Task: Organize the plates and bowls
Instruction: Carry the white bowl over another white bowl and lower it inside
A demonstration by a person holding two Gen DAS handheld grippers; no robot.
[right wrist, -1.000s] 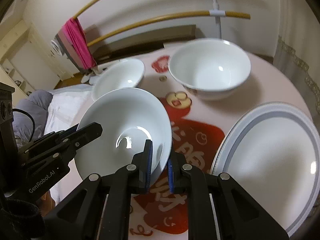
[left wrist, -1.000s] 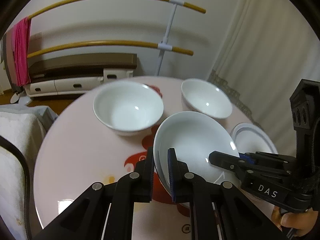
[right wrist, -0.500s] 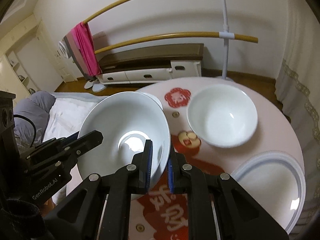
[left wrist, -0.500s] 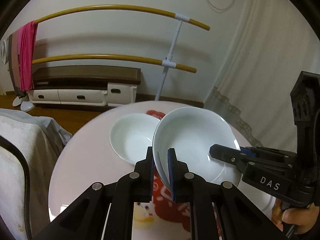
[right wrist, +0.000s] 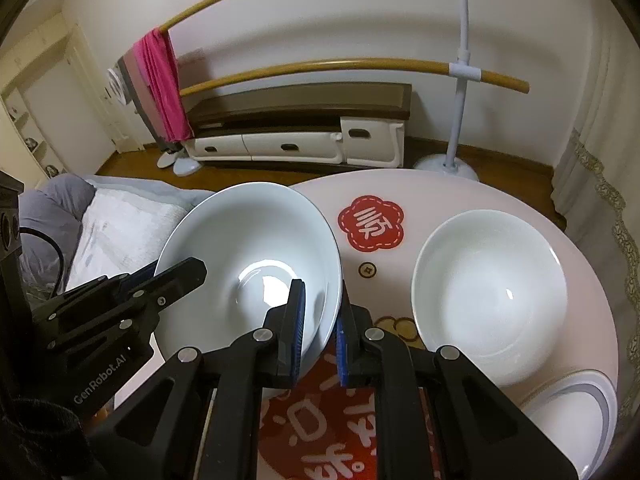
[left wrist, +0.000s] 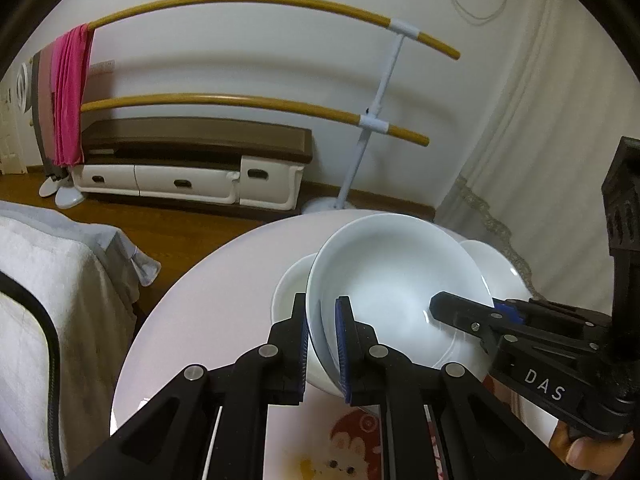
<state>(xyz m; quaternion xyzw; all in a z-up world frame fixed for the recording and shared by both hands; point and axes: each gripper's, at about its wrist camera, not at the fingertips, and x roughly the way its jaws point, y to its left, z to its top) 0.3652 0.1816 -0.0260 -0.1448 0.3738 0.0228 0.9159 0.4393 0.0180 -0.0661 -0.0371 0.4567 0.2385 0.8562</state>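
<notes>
— Holding anything, those two grippers?
— Both clamp the same white bowl (left wrist: 396, 276). The left gripper (left wrist: 322, 344) has its jaws closed on the near-left part of the rim, one blue-padded finger inside the bowl and one outside. The right gripper (right wrist: 319, 332) pinches the opposite side of the rim the same way.

— How does the bowl sit between them?
— Tilted, its hollow turned toward the left gripper's camera. In the right wrist view it leans out past the left edge of the table (right wrist: 440, 196).

— What lies around the grippers?
— Just behind the held bowl, ahead of the left gripper, the edge of a second white bowl (left wrist: 288, 284) shows; most of it is hidden. To the right of the right gripper a third white bowl (right wrist: 490, 296) stands upright on the table, apart from the held one. Nearer and further right lies a plate with a grey band (right wrist: 576, 424), its rim partly under that bowl's edge as seen from here; whether they touch I cannot tell.

— And the table itself?
— Round, pale pink, with red printed patterns; a red flower-shaped mark (right wrist: 371, 222) sits ahead of the right gripper, between the two bowls.

— Anything of the person?
— Fingertips (left wrist: 580, 452) under the right gripper's handle, at the low right corner of the left wrist view.
</notes>
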